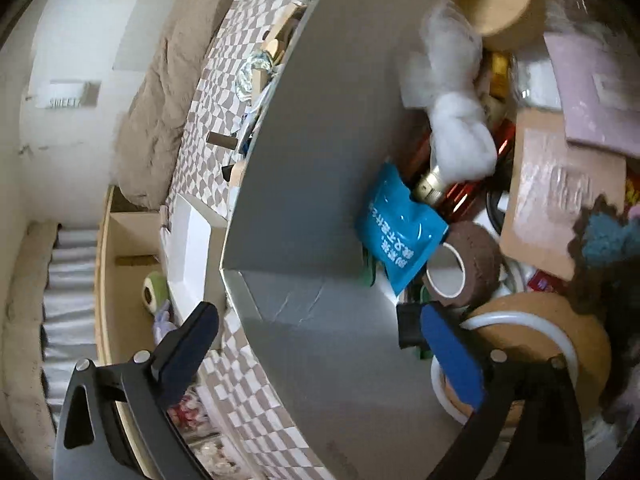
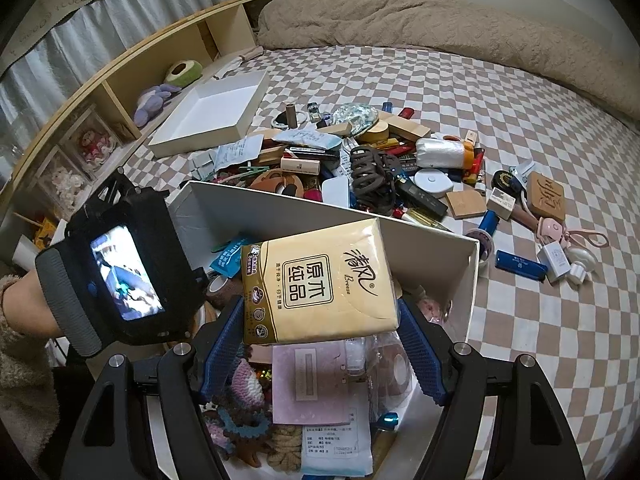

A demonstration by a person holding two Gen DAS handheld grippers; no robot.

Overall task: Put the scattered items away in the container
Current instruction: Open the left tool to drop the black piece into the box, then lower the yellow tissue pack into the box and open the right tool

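Right gripper [image 2: 320,344] clamped on tissue pack [image 2: 316,280], frame centre, over box [image 2: 460,284]; left gripper [image 1: 316,344] jaws wide apart, nothing between.

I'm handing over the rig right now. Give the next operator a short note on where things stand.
Left tongs: open, empty, over the box's near corner.
Right tongs: shut on the yellow tissue pack, held above the white box.
Done: box already holds many items, including the blue sachet and brown tape roll.
Left: drop the tissue pack in, then clear the pile on the checkered sheet behind the box.
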